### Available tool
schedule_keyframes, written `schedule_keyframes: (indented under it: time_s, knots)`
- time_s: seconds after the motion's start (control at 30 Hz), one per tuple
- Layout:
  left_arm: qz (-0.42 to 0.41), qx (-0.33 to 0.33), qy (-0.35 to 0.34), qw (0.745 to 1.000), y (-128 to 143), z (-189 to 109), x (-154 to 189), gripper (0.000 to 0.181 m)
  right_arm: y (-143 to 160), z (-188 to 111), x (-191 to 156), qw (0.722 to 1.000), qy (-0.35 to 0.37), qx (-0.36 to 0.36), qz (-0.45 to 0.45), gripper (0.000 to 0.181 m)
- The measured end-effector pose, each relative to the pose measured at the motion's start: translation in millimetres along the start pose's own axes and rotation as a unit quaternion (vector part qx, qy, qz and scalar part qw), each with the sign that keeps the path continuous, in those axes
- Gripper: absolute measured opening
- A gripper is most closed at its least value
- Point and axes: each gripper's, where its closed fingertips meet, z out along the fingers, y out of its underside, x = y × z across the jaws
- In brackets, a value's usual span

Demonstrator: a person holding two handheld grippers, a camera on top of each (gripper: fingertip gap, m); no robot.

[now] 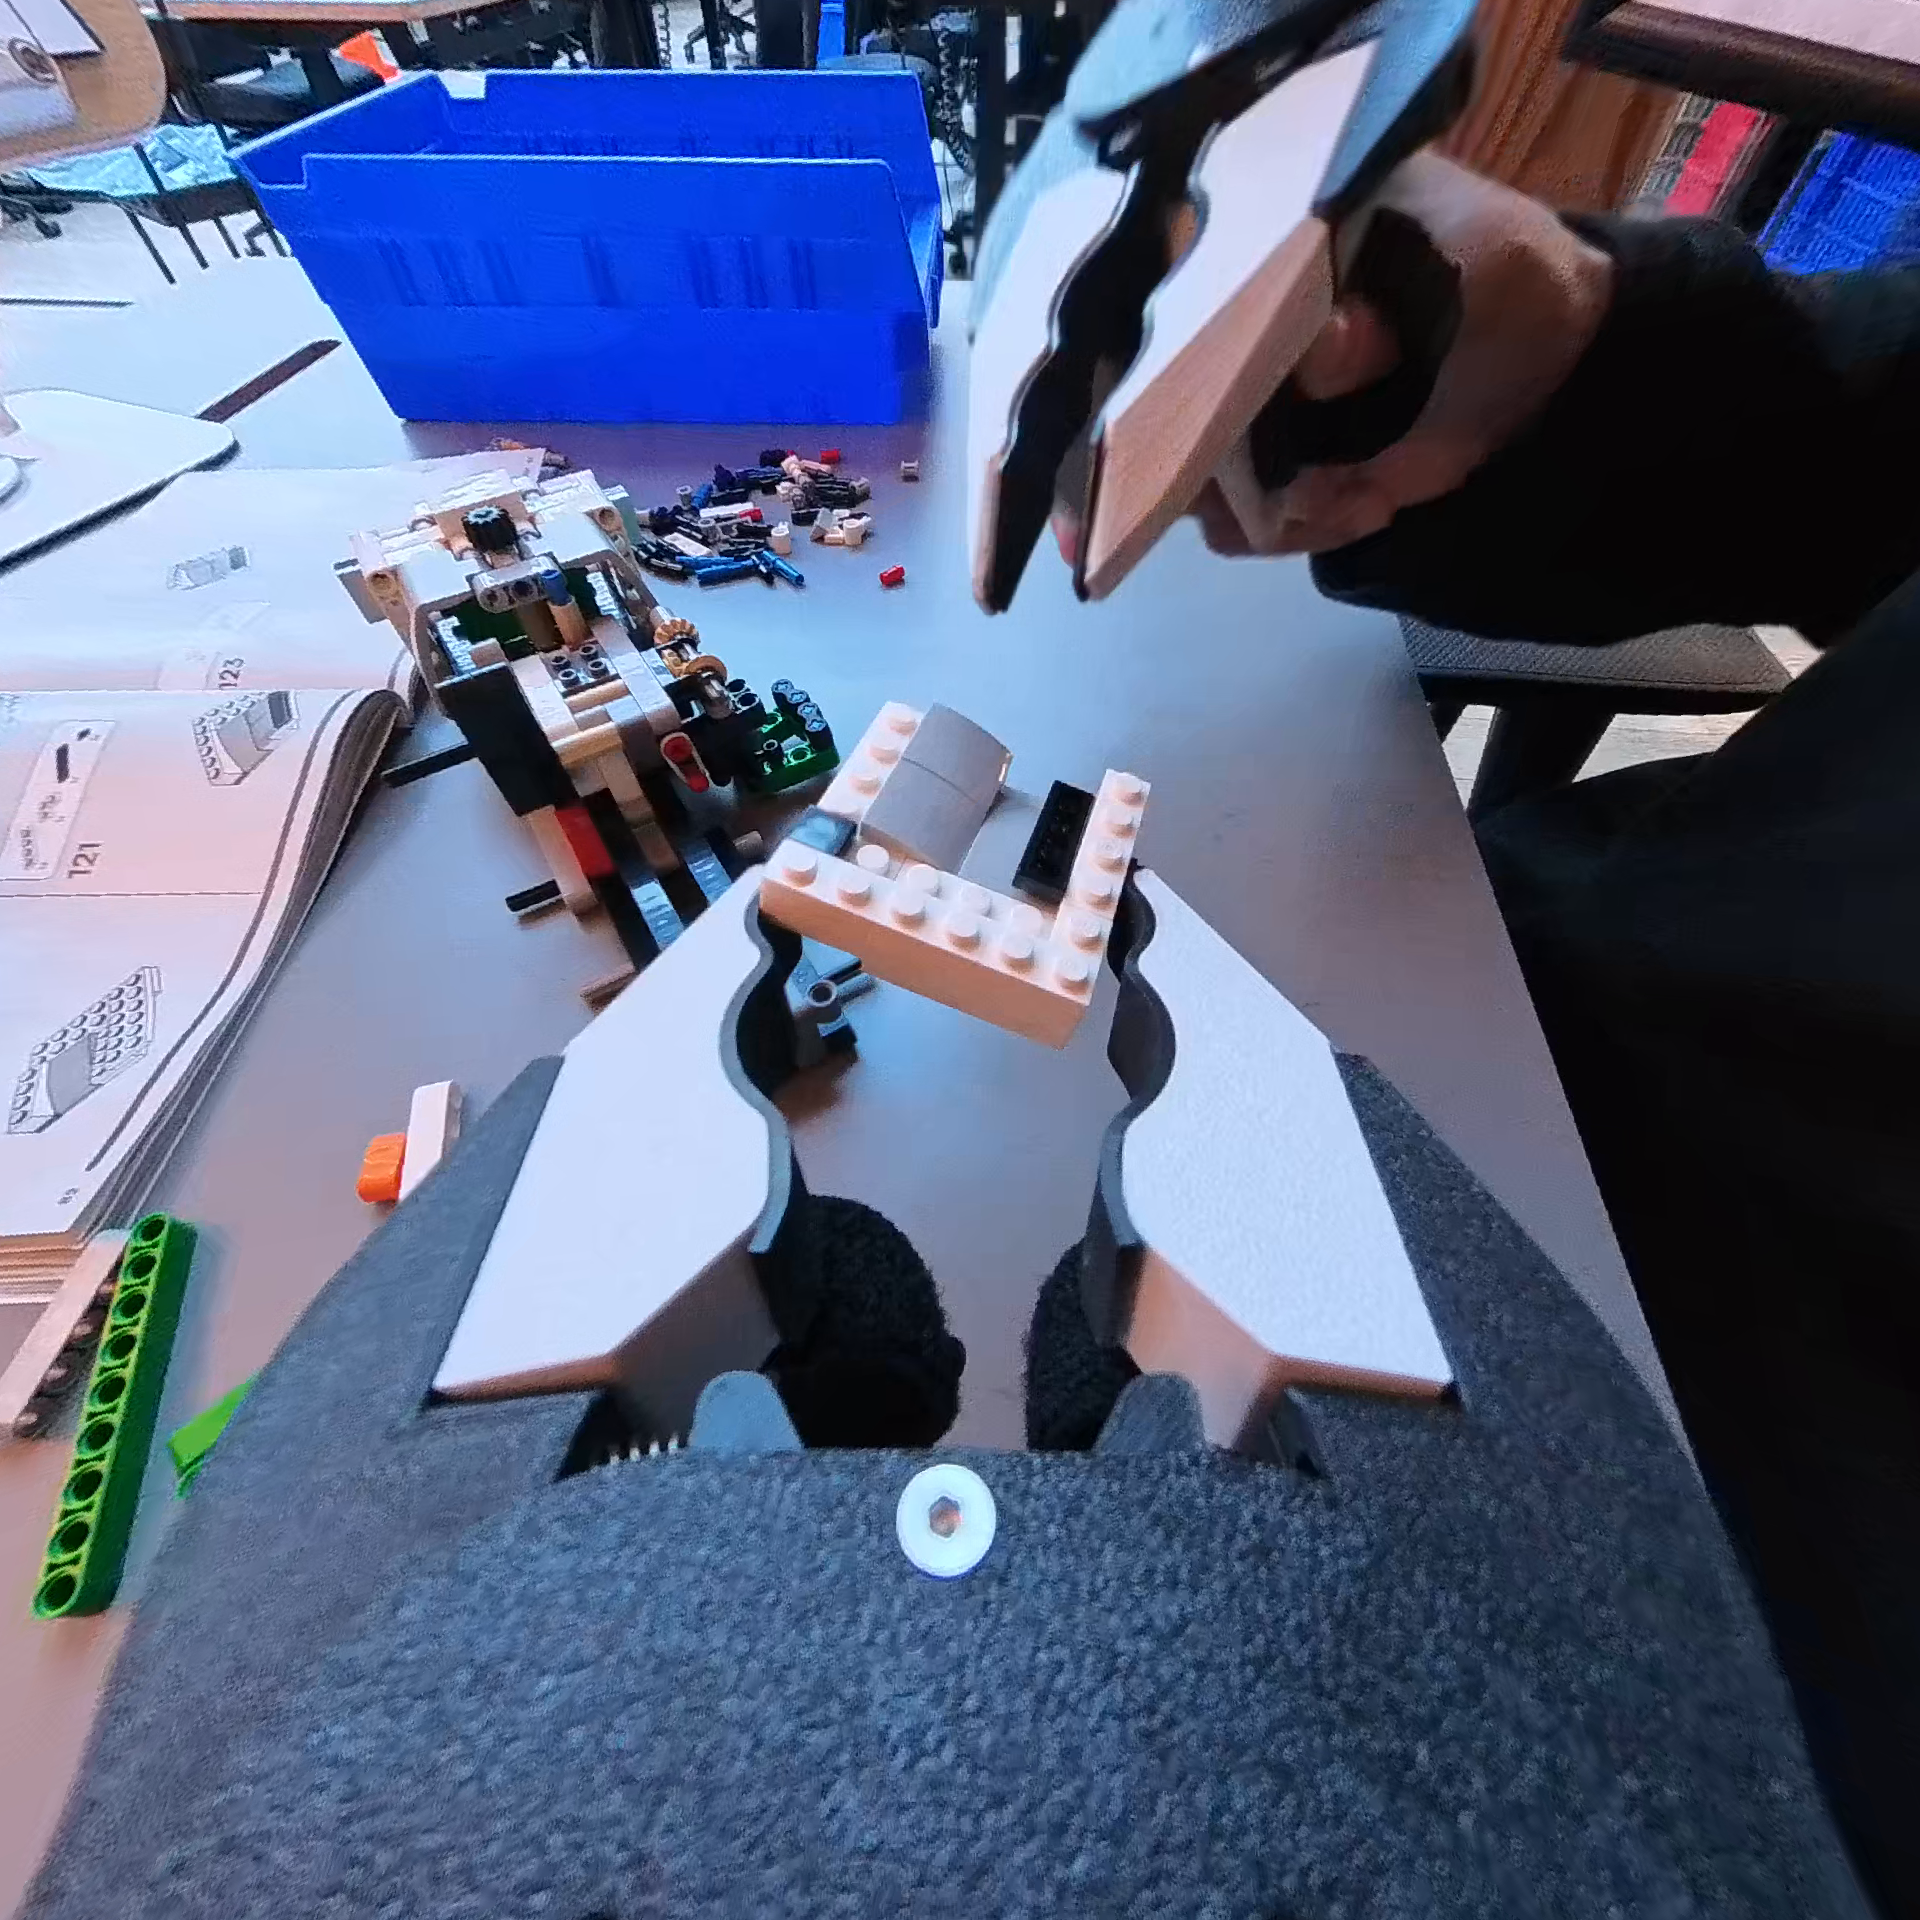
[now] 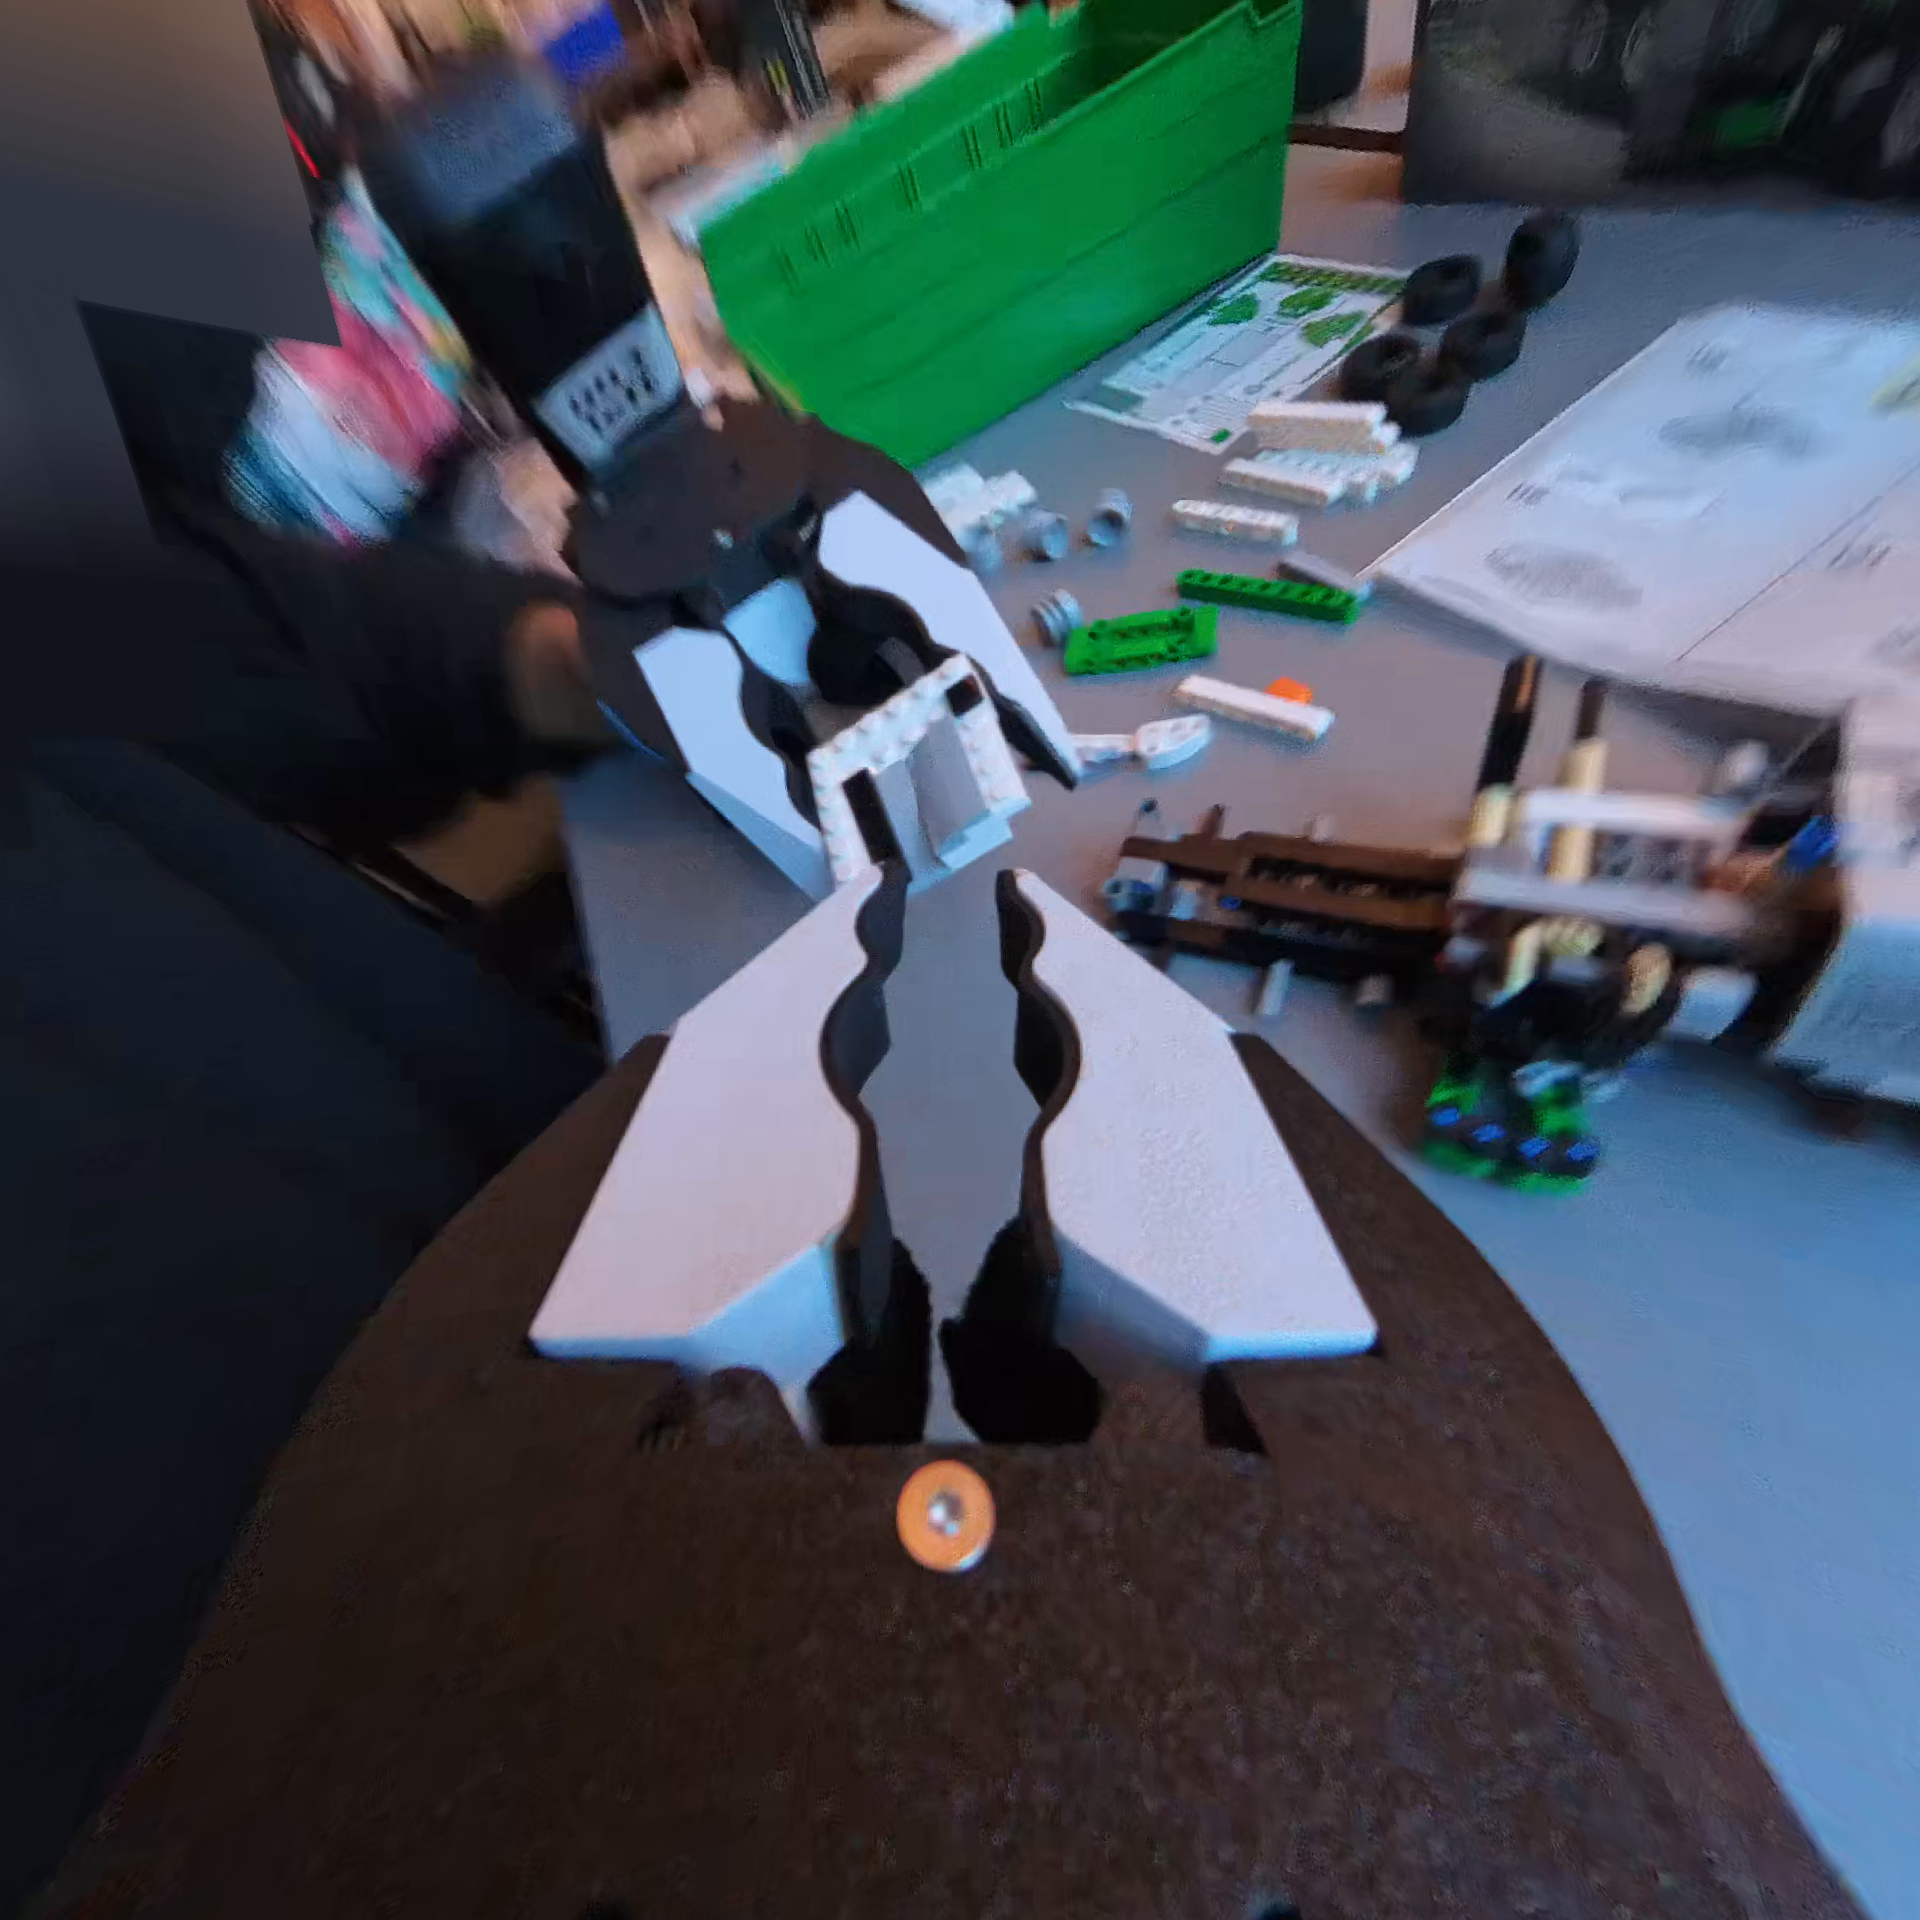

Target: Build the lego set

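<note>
So in the left wrist view the left tongs [image 1: 940, 914] are clamped on the white U-shaped sub-assembly [image 1: 966, 883], holding it up off the worktop [image 1: 1247, 675] just right of the half-built model [image 1: 582, 686], probably steadying it for the next piece. Right wrist view's blurry, but the right tongs [image 2: 951, 883] look nearly together with nothing in them, hovering just short of that sub-assembly.

Grey table [image 1: 1195, 644], dark chair legs [image 1: 156, 223] behind, perhaps shelving.
</note>
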Motion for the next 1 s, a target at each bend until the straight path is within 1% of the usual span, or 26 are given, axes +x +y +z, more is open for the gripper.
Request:
schedule_keyframes:
  time_s: [0.07,0.1,0.17,0.23,0.33,0.4,0.5,0.6,0.77,1.0]
  knots:
    - [0.002,0.006,-0.002,1.000,-2,-1,0,0.058,3,-5,0,0.992,-0.053,0.043,0.109,0.019]
    - [0.005,0.009,-0.002,1.000,-3,-1,1,0.058,3,-6,-5,0.981,-0.094,0.064,0.155,0.019]
    - [0.015,0.006,-0.010,1.000,-3,-1,0,0.058,11,-2,-7,0.953,-0.145,0.074,0.257,0.019]
    - [0.035,0.001,-0.020,0.999,-1,0,0,0.058,13,2,-7,0.923,-0.178,0.098,0.328,0.020]
    - [0.054,-0.003,-0.027,0.998,-1,1,2,0.058,18,13,-9,0.895,-0.200,0.098,0.386,0.025]
    - [0.061,-0.005,-0.030,0.998,-1,1,2,0.058,23,22,-12,0.897,-0.200,0.081,0.387,0.027]
    - [0.061,-0.006,-0.030,0.998,0,1,2,0.058,19,26,-16,0.896,-0.209,0.080,0.383,0.027]
    - [0.056,-0.008,-0.030,0.998,1,1,1,0.058,21,30,-16,0.908,-0.194,0.070,0.366,0.020]
    - [0.048,-0.010,-0.031,0.998,1,2,0,0.058,22,28,-11,0.920,-0.166,0.077,0.347,0.004]
    - [0.040,-0.009,-0.032,0.999,1,2,-1,0.058,22,27,-12,0.913,-0.178,0.080,0.358,0.002]
